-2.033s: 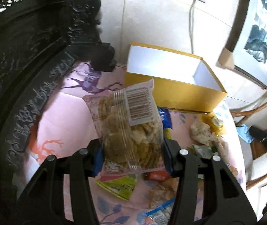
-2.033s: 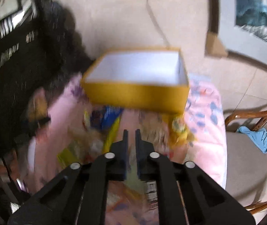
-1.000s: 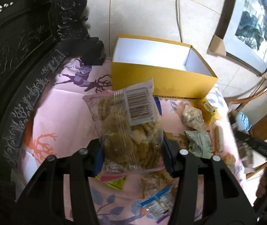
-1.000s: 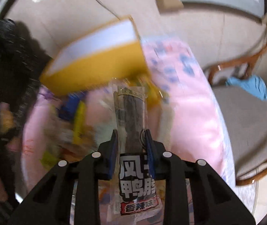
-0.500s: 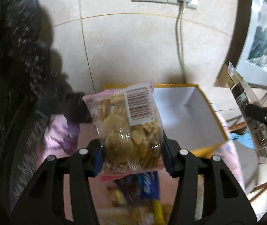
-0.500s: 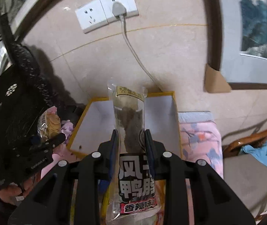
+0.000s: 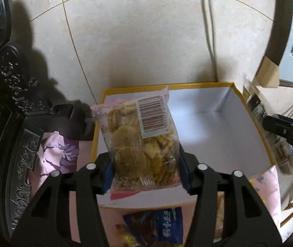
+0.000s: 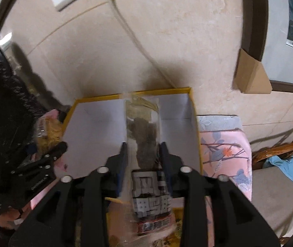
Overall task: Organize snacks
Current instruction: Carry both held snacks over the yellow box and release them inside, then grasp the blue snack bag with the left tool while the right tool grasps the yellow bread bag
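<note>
My left gripper (image 7: 144, 164) is shut on a clear bag of round crackers (image 7: 140, 138) with a barcode label, held over the left part of an open yellow box (image 7: 218, 131) with a white inside. My right gripper (image 8: 143, 156) is shut on a long clear packet of dark meat snack (image 8: 144, 144) with Chinese print, held over the same yellow box (image 8: 97, 131). The right gripper (image 7: 286, 131) shows at the right edge of the left wrist view. The left gripper (image 8: 41, 168) with its cracker bag (image 8: 47, 129) shows at the left of the right wrist view.
The box sits on a pink floral cloth (image 8: 224, 148) against a tiled wall. Loose snack packets (image 7: 162, 228) lie in front of the box. Dark carved wooden furniture (image 7: 4, 107) stands at the left. A wooden chair (image 8: 278, 177) with a blue cloth is at the right.
Both grippers have moved forward and lower towards the box, each still holding its snack. The box opening now fills more of both views.
</note>
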Demonstrator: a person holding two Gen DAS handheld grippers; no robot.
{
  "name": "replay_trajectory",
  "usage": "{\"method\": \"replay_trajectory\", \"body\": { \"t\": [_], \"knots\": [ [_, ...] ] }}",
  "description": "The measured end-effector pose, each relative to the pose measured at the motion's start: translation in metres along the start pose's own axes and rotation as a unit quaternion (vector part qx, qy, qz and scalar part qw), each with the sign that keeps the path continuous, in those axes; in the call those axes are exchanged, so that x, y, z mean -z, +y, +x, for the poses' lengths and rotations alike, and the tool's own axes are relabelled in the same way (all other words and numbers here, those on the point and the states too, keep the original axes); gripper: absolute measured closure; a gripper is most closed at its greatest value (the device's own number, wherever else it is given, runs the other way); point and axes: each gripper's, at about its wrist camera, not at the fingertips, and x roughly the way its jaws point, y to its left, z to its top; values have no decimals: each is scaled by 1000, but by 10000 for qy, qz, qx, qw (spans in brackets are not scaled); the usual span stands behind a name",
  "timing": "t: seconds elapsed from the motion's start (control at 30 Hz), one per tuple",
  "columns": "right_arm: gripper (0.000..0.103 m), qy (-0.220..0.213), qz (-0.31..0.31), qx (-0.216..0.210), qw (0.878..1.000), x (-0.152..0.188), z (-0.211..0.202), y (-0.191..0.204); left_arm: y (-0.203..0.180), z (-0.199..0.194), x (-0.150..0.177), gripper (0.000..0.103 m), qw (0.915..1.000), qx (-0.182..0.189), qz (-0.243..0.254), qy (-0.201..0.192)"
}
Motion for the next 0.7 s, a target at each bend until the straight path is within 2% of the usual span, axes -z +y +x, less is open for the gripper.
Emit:
{"method": "replay_trajectory", "body": {
  "t": [0.03, 0.07, 0.1, 0.2, 0.33, 0.4, 0.47, 0.53, 0.6, 0.7],
  "knots": [
    [30, 40, -32, 222, 9997, -1, 5, -1, -2, 1, 0, 2, 9993, -377, 59, -53],
    [5, 57, -44, 284, 9996, -1, 6, -2, -3, -1, 2, 2, 9973, -702, 94, -193],
    [2, -21, -17, 289, 9996, 1, 5, -4, -3, -2, 3, 2, 9962, -815, 157, -271],
    [2, -136, -56, 334, 9993, 5, -4, -9, 0, -1, 6, 2, 9970, -717, 266, -140],
    [2, -99, -41, 340, 9994, 15, -22, -18, 16, -6, 17, 2, 9977, -669, 95, -41],
    [1, -110, -75, 368, 9992, 31, -34, -23, 27, -14, 31, 2, 9981, -622, 11, -14],
    [1, -75, -189, 489, 9986, 60, -37, -35, 40, -25, 61, 2, 9982, -589, -60, 27],
    [1, 225, -339, 618, 9973, 96, -24, -45, 43, -31, 86, 2, 9985, -532, -101, 74],
    [1, 608, -208, 525, 9966, 129, 1, -59, 44, -37, 108, 2, 9985, -510, -165, 115],
    [1, 867, -143, 699, 9937, 154, 34, -68, 41, -39, 140, 2, 9982, -409, -296, 326]
  ]
}}
